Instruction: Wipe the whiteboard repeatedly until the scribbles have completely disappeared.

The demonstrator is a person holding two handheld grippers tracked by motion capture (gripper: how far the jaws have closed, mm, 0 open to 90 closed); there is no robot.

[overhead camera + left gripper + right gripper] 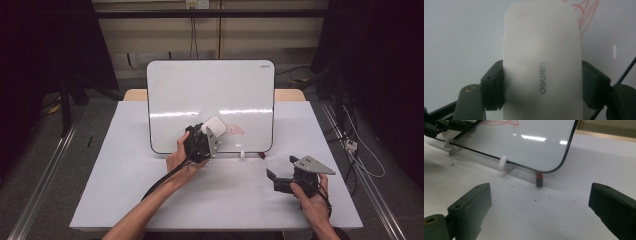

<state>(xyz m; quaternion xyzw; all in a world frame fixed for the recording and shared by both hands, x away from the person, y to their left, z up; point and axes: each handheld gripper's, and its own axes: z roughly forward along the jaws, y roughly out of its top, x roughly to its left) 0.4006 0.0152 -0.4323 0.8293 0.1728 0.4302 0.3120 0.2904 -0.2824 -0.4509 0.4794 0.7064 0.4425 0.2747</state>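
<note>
The left gripper [209,131] is clamped on a white eraser [212,123], its two black jaws pressing the eraser's long sides, as the left gripper view shows with the printed brand name on the eraser's back [542,62]. The eraser is held up against the whiteboard [200,90], which stands tilted back on the worktop [125,190] toward its far edge, and sits just left of a red scribble [234,130] in the board's lower middle. The right gripper [280,176] rests near the worktop's right front corner, well apart from the board, its jaws spread wide with nothing between them. In the right gripper view a small red-and-black cap [539,179] stands on the worktop just below the board's lower corner, beside a white support foot [503,165].
</note>
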